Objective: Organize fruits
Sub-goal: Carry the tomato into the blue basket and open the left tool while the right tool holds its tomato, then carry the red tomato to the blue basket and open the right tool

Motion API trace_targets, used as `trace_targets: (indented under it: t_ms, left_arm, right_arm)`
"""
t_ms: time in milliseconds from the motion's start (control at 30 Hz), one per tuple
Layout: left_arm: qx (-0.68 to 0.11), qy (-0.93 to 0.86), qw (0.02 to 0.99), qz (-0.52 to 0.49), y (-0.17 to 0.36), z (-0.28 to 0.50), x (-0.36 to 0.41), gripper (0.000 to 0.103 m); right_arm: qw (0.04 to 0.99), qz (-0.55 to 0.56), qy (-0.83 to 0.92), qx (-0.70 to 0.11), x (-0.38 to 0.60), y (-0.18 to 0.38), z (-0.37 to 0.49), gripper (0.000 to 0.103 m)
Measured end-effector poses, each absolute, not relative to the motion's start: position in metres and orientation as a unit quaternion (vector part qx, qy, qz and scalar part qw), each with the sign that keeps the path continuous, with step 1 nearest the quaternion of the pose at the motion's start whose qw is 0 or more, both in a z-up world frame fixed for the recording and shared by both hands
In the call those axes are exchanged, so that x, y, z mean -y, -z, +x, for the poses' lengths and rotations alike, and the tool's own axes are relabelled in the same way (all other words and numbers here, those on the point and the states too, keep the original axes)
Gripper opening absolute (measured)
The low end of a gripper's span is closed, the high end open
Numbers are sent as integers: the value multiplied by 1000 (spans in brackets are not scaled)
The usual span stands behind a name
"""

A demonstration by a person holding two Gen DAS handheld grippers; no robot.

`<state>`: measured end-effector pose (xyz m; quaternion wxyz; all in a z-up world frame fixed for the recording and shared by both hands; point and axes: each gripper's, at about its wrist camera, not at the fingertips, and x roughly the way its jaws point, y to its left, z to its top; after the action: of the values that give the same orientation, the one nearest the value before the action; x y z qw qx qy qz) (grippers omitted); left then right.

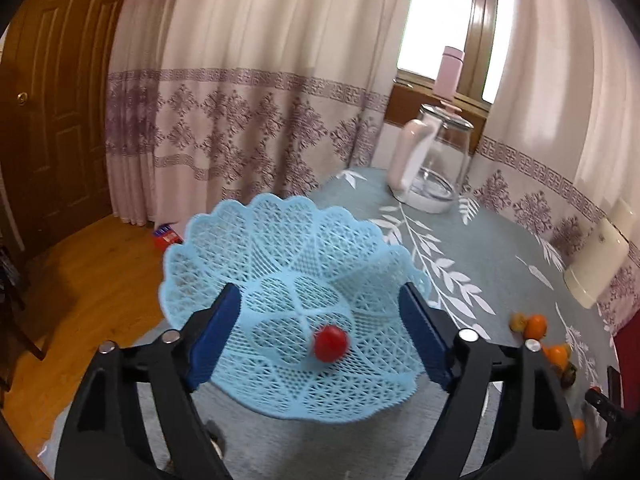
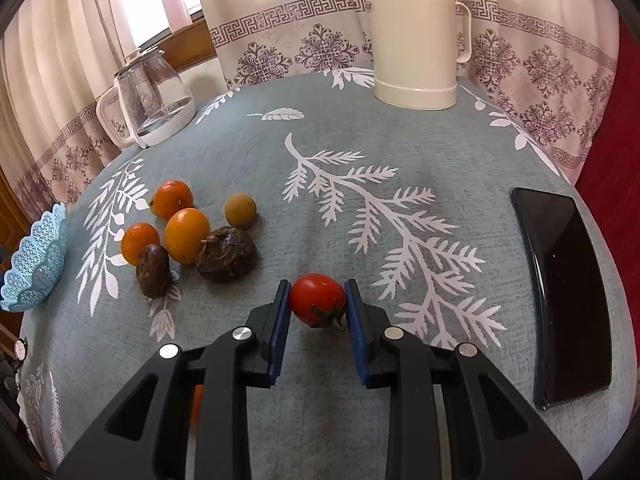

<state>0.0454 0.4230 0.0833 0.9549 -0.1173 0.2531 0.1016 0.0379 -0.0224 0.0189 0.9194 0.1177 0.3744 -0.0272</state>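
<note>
A light blue lattice basket stands at the table's left edge and holds one small red tomato. My left gripper hovers over the basket, open, its blue pads wide apart and empty. In the right wrist view my right gripper is shut on a second red tomato, both pads touching its sides, low over the cloth. Left of it lie three orange fruits, a yellow-green one and two dark brown ones. The basket shows at the far left.
On the grey leaf-print tablecloth stand a glass kettle at the back left and a cream thermos jug at the back. A black phone lies at the right. Curtains hang behind; wooden floor lies below the left edge.
</note>
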Motion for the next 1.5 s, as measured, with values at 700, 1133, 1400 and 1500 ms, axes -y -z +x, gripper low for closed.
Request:
trace_targets:
  t_ms: [700, 1133, 1400, 1500]
  left_arm:
    - [-229, -191, 951, -80, -116, 22, -454, 100]
    - [-212, -220, 950, -67, -134, 7, -467, 100]
    - [-205, -225, 948, -88, -141, 1, -481, 100]
    - [-208, -224, 948, -89, -139, 2, -483, 100]
  right_arm:
    - [930, 109, -119, -331, -99, -85, 51, 27]
    - [902, 65, -251, -344, -244, -98, 77, 27]
    - [880, 46, -297, -368, -311, -86, 86, 28]
    - [873, 39, -308, -375, -325, -81, 85, 29]
